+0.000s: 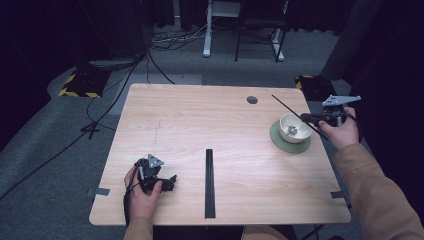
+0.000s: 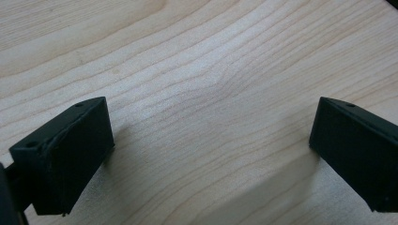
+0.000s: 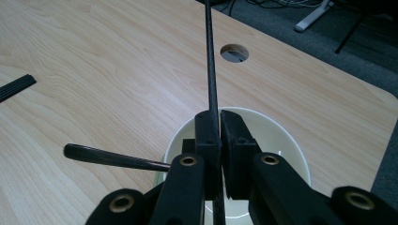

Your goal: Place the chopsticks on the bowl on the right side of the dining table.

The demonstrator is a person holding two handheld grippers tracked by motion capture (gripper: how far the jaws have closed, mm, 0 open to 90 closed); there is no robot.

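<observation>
My right gripper point(image 3: 219, 140) clamped on thin black rod point(image 3: 210, 56), above white bowl point(image 1: 294, 127) on green saucer point(image 1: 285, 144), worktop point(image 1: 200, 125) right edge. My left gripper point(image 2: 206, 154) wide open, empty, resting on worktop.

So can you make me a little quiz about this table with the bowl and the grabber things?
1. True or false: the right gripper is shut on a thin black rod.
2. What does the white bowl stand on: A a green saucer, B a book, C bare wood?
3. What is between the jaws of the left gripper, which rests on the table?

Key: 1 true. 2 A. 3 Nothing; they stand wide apart over bare wood.
</observation>
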